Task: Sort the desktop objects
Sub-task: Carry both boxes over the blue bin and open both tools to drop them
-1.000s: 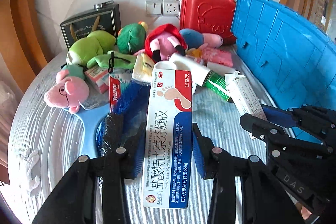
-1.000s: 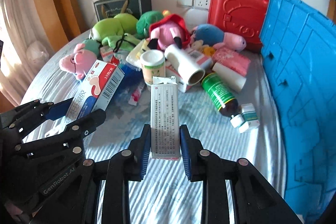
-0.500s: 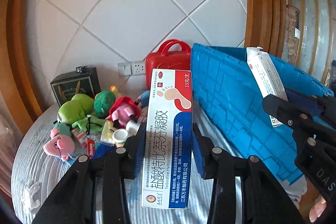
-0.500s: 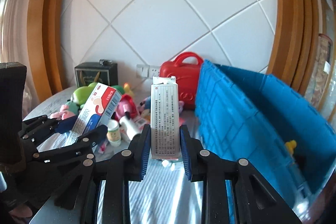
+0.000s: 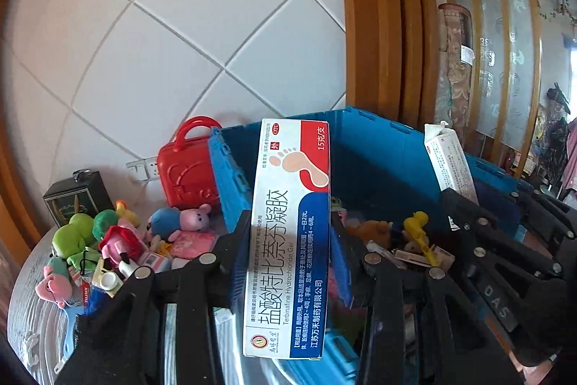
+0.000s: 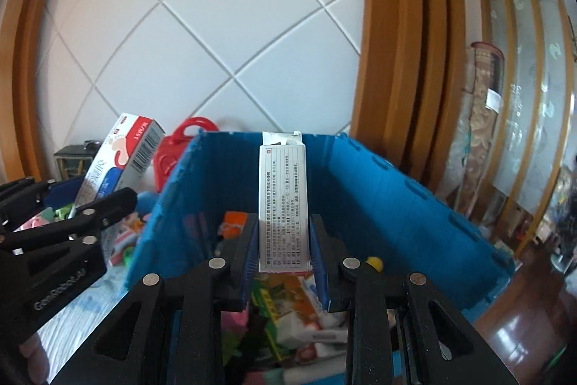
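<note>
My left gripper (image 5: 290, 240) is shut on a white, red and blue foot-cream box (image 5: 292, 226), held upright over the near-left part of the blue crate (image 5: 378, 154). My right gripper (image 6: 284, 233) is shut on a narrow white medicine box (image 6: 283, 201) with printed text, held upright above the inside of the blue crate (image 6: 364, 190). In the left wrist view the right gripper (image 5: 479, 222) and its white box (image 5: 447, 165) show at the right. In the right wrist view the left gripper (image 6: 72, 222) with the foot-cream box (image 6: 119, 157) shows at the left.
The crate holds several boxes and small toys (image 6: 299, 298), among them a yellow toy (image 5: 414, 226). Left of the crate lie plush toys (image 5: 79, 237), a red toy case (image 5: 187, 172), a dark gift box (image 5: 75, 201) and small packages on a grey table (image 5: 32, 323). A tiled wall stands behind.
Both grippers have risen and swung right with their boxes, from above the table pile to over the blue crate. Both stay shut on their boxes.
</note>
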Action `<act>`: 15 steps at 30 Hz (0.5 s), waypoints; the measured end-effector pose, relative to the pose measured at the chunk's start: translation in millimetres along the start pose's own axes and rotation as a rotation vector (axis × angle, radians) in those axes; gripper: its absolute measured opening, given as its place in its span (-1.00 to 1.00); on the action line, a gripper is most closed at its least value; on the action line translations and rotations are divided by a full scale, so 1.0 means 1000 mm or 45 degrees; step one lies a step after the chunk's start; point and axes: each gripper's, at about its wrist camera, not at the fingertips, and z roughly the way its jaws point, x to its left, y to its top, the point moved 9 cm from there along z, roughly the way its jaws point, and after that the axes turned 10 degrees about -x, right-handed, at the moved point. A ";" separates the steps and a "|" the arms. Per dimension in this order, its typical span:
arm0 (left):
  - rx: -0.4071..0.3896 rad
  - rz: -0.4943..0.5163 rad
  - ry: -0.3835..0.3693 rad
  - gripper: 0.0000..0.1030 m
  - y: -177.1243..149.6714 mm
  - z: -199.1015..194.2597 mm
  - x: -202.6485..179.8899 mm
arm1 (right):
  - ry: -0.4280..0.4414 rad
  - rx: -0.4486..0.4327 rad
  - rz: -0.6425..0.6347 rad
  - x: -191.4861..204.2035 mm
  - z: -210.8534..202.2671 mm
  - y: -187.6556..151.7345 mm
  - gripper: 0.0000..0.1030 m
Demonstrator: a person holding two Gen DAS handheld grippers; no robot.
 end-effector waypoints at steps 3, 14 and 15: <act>0.035 0.039 -0.005 -0.24 -0.004 0.011 -0.025 | -0.040 0.026 0.008 -0.031 0.008 -0.013 -0.48; 0.095 0.072 -0.006 -0.25 -0.009 0.027 -0.059 | -0.094 0.095 -0.009 -0.082 0.029 -0.037 -0.49; 0.098 0.076 -0.004 -0.25 -0.009 0.028 -0.060 | -0.102 0.096 -0.015 -0.084 0.030 -0.038 -0.49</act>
